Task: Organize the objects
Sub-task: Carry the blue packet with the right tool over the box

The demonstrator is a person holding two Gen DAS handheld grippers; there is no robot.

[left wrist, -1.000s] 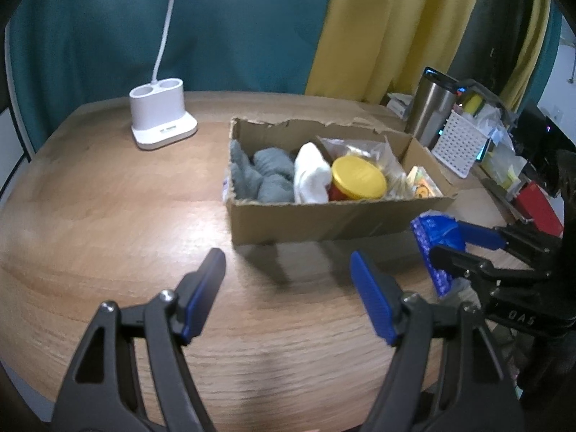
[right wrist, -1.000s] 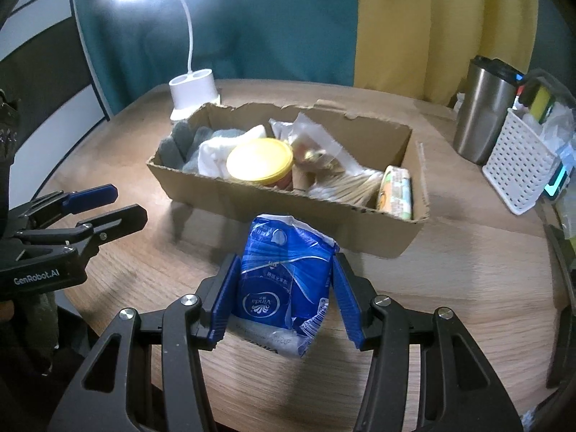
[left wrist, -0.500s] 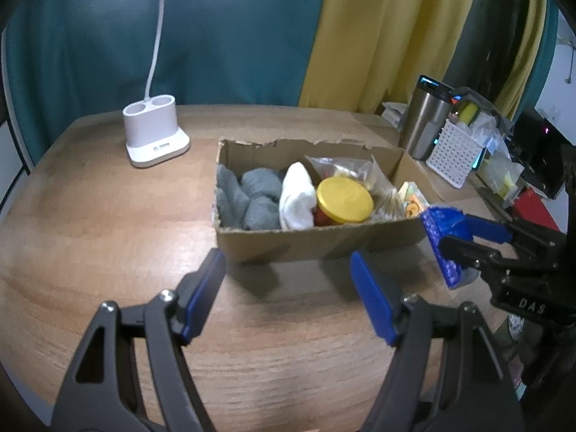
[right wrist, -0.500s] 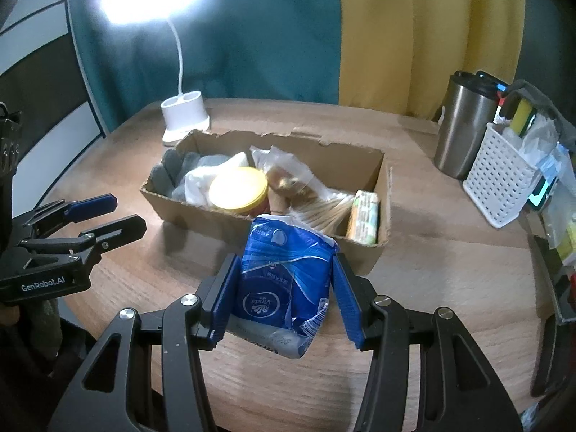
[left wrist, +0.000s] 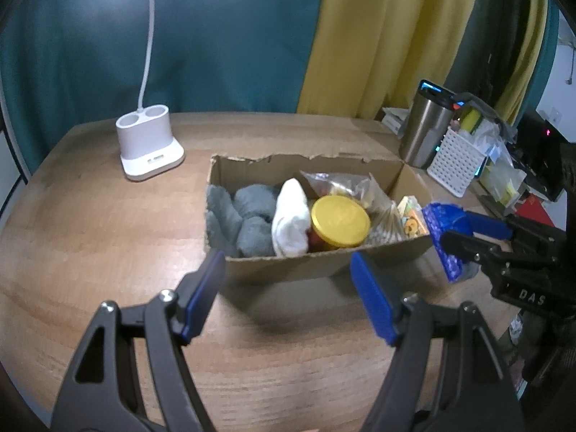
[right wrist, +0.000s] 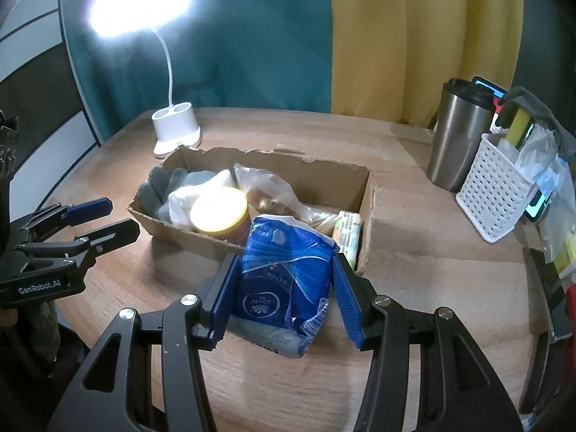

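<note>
Tissue pack (right wrist: 284, 280), probably soft and light, sits pinched by its sides in the right gripper (right wrist: 284, 295) before the cardboard box (right wrist: 363, 194); left gripper (left wrist: 288, 295) hangs half-open, empty; squeeze gently across its middle.

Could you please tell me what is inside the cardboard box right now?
The cardboard box holds grey cloths, a white cloth, a yellow-lidded jar, clear bags and a small packet. Anything beneath them is hidden.
</note>
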